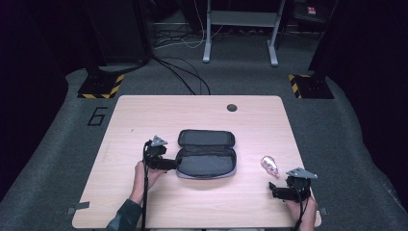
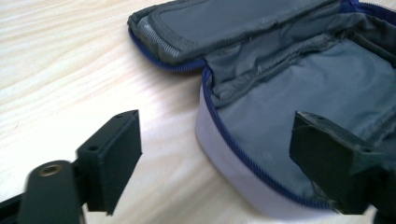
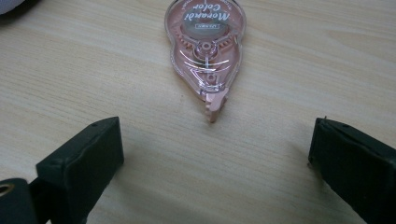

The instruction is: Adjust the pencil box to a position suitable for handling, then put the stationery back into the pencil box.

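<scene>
Though already unzipped and laid open, looks empty inside as yet, so probably only the opening step done.

Starting at the left: left gripper (image 1: pixel 169 164) with jaws apart, clamped on nothing, straddling the near left rim of the pencil case (image 1: pixel 207 159). One jaw over bare wood, the other over the lining.

Lies at the middle of the table (image 1: pixel 159 115), lid flap thrown back toward the far side. Soft fabric, oblong with rounded ends. Pale lilac-grey outer wall, darker grey lining slightly wrinkled, blue zip running round the rim.

Further right, well apart from the case: correction tape (image 1: pixel 269 165) flat on the wood, untouched. Teardrop shape in clear pinkish hard plastic, with gears and spool visible through the shell. Tip pointing toward the right gripper (image 1: pixel 274 189). Jaws there wide apart too, holding nothing, hovering just short of the tape.

Left to do, most likely: pinch the tape, carry it across, drop it into the case, zip shut.

Underneath it all, pale wood-grain tabletop, smooth and matte.
</scene>
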`<control>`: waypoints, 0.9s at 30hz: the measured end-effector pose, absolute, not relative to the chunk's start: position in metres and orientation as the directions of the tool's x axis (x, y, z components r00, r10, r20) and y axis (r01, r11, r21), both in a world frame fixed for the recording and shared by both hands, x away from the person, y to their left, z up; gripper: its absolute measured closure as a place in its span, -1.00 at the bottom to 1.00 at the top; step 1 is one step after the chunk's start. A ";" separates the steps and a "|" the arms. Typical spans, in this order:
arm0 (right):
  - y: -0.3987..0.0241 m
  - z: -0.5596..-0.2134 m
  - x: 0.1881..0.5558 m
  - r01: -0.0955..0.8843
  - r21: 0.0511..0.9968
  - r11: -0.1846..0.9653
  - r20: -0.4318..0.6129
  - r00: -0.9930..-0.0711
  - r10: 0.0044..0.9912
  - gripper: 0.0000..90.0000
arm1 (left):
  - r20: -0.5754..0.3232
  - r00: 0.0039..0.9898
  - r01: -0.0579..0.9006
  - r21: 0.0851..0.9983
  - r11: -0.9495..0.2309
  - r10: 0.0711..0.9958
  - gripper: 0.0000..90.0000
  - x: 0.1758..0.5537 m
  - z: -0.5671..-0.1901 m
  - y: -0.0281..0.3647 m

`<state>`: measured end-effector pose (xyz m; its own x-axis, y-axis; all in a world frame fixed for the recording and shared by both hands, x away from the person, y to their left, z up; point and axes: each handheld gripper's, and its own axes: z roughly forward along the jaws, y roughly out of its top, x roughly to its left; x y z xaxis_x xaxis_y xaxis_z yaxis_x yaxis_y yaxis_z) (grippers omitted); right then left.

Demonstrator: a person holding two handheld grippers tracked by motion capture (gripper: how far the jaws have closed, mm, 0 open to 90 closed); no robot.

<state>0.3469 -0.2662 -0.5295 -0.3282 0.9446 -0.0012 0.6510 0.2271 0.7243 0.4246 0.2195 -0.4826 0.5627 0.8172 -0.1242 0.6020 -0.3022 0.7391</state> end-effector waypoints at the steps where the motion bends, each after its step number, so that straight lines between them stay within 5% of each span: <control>1: -0.266 -0.529 0.347 0.651 0.724 0.227 -0.002 -0.328 0.945 -0.94 | -0.136 0.562 0.605 0.741 -0.293 0.816 -0.66 0.422 -0.483 0.222; 9: -0.266 -0.529 0.347 0.651 0.724 0.227 -0.001 -0.328 0.945 -0.94 | -0.137 0.550 0.616 0.733 -0.289 0.824 -0.87 0.403 -0.489 0.241; 27: -0.266 -0.529 0.347 0.650 0.725 0.230 -0.005 -0.328 0.945 -0.94 | -0.066 0.467 0.644 0.709 -0.288 0.882 -0.99 0.366 -0.515 0.280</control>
